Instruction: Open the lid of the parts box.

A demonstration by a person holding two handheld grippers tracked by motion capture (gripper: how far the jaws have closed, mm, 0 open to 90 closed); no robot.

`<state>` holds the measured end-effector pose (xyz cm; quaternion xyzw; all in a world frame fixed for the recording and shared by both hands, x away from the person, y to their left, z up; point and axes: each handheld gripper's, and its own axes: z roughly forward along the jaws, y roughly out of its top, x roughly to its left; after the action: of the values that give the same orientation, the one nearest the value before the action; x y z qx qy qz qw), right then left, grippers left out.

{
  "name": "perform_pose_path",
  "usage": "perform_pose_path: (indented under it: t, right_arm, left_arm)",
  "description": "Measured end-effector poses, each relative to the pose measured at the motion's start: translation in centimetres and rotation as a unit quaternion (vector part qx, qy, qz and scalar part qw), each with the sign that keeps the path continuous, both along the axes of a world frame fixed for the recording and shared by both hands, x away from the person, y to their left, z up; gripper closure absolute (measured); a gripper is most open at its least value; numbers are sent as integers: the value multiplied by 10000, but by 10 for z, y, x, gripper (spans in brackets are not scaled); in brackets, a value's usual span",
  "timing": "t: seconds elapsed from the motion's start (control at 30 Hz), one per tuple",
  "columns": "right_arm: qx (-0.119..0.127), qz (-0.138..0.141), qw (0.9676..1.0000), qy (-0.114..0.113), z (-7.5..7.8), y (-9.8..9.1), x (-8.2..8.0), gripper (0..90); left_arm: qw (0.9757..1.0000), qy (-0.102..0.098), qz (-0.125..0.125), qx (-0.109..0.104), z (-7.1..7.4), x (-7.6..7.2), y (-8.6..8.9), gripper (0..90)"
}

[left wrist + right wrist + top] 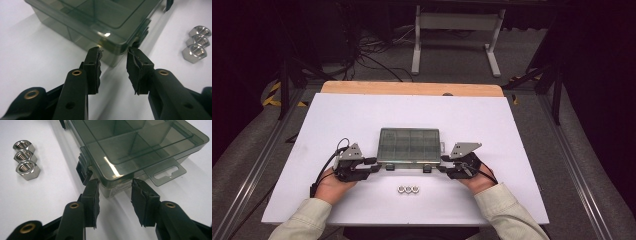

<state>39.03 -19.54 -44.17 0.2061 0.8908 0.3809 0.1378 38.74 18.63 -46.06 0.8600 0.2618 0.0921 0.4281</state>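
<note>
Box: 1 clear smoky organiser box (408, 145), lid shut, dividers visible inside. It sits mid-table on the white top (362, 115), near edge toward me.
Left gripper: my L gripper (113, 60) is at the box's near-left corner. Jaws partly open; the corner sits at the tips, between them. I can't tell if the pads press on it.
Right gripper: my R gripper (114, 186) is at the near-right corner. Jaws partly open, corner between the tips; contact also unclear.
Hands: 2, one per gripper, pale sleeves coming in from the bottom edge.
Nuts: 3 steel hex nuts (408, 189) in a touching row, on the table just in front of the box, between my two hands. Apart from both grippers.
Latches: 2 black clips on the box's near wall; one (82, 171) is just beside the R gripper's tip.
Hang tab: 1 clear tab (166, 172) sticks out from the box's right end, near the R gripper.
In the way: nothing lies between jaws and corners.
Background: wood strip at the table's far edge, white frame legs (457, 30) and cables on the floor beyond.
</note>
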Motion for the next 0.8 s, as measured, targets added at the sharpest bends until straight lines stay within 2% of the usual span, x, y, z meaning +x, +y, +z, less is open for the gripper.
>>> perform_pose_path:
  t: [0.2,0.37,0.5,0.6,0.8]
  right_arm:
    - [-13,26,10000,-27,1,0,-1,604]
    - [-10,13,10000,-28,1,0,-1,606]
    - [3,13,10000,-23,1,-1,-1,606]
    - [-9,12,10000,-16,1,-1,-1,606]
    - [-10,11,10000,-22,1,-1,-1,606]
  left_arm:
    - [10000,-28,24,-12,1,0,1,636]
    - [10000,27,-32,-4,2,-1,1,635]
    - [9999,-65,-73,62,2,-3,1,622]
    - [9999,-103,-17,-111,4,-2,6,585]
    - [9999,-70,-17,-87,2,0,5,601]
